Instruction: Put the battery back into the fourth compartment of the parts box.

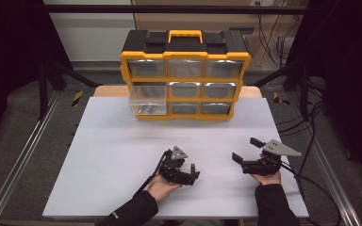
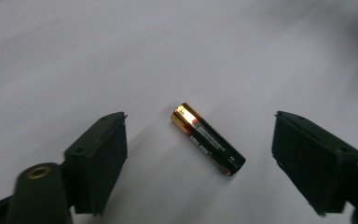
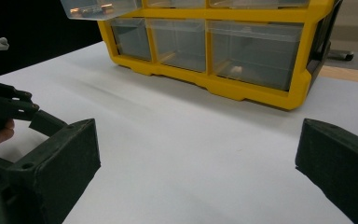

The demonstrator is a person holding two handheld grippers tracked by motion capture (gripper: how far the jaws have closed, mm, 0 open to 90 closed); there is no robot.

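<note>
A black and copper AA battery (image 2: 207, 139) lies flat on the white board (image 1: 113, 160). My left gripper (image 2: 200, 120) points down over it with one jaw on each side, and neither pad touches it. In the high view the battery (image 1: 193, 167) sits just right of the left gripper (image 1: 190, 169), near the table's front. My right gripper (image 1: 244, 149) rests at the front right, jaws wide apart with nothing between them. In its own view the right gripper (image 3: 199, 135) faces the yellow organizer (image 3: 214, 84).
The yellow and black drawer organizer (image 1: 185, 75) stands at the back of the board. Its lower-left clear drawer (image 1: 147, 107) is pulled out, with small items inside. Metal rails run along both sides, and cables trail at the right.
</note>
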